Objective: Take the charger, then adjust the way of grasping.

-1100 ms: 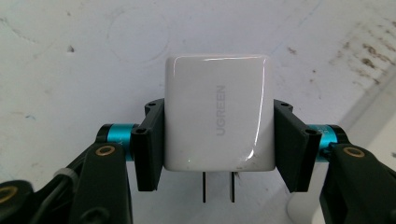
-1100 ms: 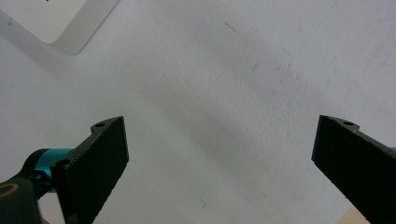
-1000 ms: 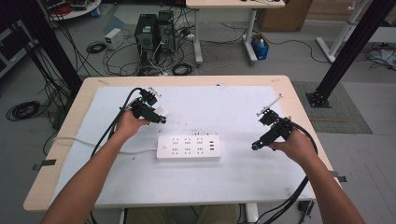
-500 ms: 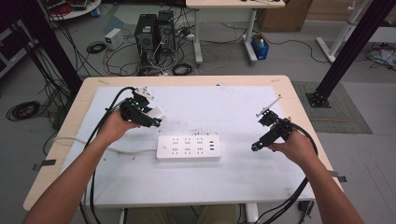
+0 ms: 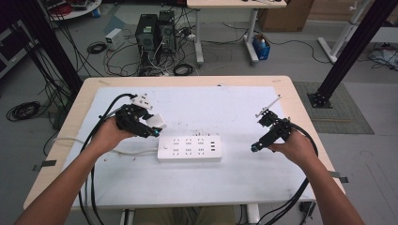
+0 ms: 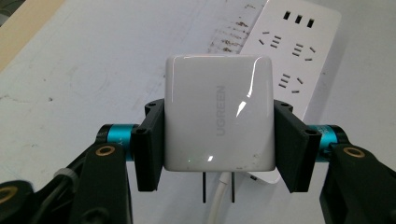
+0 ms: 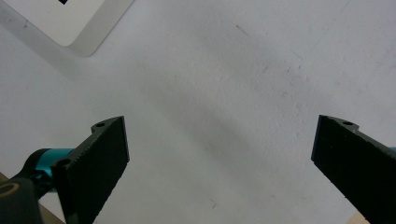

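A white UGREEN charger [image 6: 218,113] with two metal prongs at its underside is clamped between the pads of my left gripper [image 6: 218,140]. In the high view the left gripper [image 5: 149,127] holds the charger [image 5: 156,122] just above the left end of the white power strip [image 5: 189,149]. The power strip [image 6: 292,60] lies flat on the table, several sockets facing up, its white cord running off to the left. My right gripper [image 5: 255,147] hovers to the right of the strip, tips pointing at it, open with nothing between its jaws [image 7: 219,158]. A corner of the strip [image 7: 70,21] shows there.
The white mat [image 5: 211,108] covers most of the wooden table [image 5: 300,108]. Black cables trail from both grippers off the front edge. Computer towers [image 5: 155,30] and loose cables sit on the floor beyond the far edge.
My left gripper has moved left and risen with the charger, then swung toward the power strip's left end. The right gripper has stayed in place.
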`<state>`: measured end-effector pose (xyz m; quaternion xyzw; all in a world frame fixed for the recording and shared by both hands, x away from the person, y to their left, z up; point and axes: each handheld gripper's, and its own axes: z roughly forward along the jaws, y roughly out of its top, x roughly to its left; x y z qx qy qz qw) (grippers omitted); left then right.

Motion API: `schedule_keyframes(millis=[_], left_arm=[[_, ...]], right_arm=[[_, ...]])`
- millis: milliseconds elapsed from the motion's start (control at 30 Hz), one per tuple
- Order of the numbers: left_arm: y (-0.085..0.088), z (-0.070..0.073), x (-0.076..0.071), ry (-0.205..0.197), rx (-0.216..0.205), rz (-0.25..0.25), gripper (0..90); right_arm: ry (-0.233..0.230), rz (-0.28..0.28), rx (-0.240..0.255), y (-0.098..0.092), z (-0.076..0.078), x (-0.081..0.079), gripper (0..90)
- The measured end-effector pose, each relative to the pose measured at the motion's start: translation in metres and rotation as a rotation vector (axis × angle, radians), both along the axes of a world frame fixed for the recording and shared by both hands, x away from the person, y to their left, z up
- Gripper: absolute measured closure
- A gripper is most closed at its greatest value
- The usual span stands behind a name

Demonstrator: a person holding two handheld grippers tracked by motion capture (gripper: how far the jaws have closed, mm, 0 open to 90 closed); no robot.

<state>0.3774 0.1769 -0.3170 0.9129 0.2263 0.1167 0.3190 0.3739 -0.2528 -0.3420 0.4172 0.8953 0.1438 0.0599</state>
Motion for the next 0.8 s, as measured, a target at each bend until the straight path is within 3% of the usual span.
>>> schedule_keyframes(millis=[400, 733, 800], left_arm=[[0.0, -0.001, -0.005, -0.001, -0.02, -0.027, 42.6], [-0.005, -0.001, -0.006, -0.005, -0.034, -0.058, 42.6], [-0.011, -0.002, -0.008, -0.022, -0.033, -0.076, 42.6]], right_arm=[[-0.003, -0.005, -0.005, 0.008, 0.003, -0.003, 3.5], [-0.001, -0.031, 0.044, 0.013, 0.008, -0.003, 3.6], [-0.011, -0.046, 0.06, 0.017, 0.01, -0.005, 3.5]])
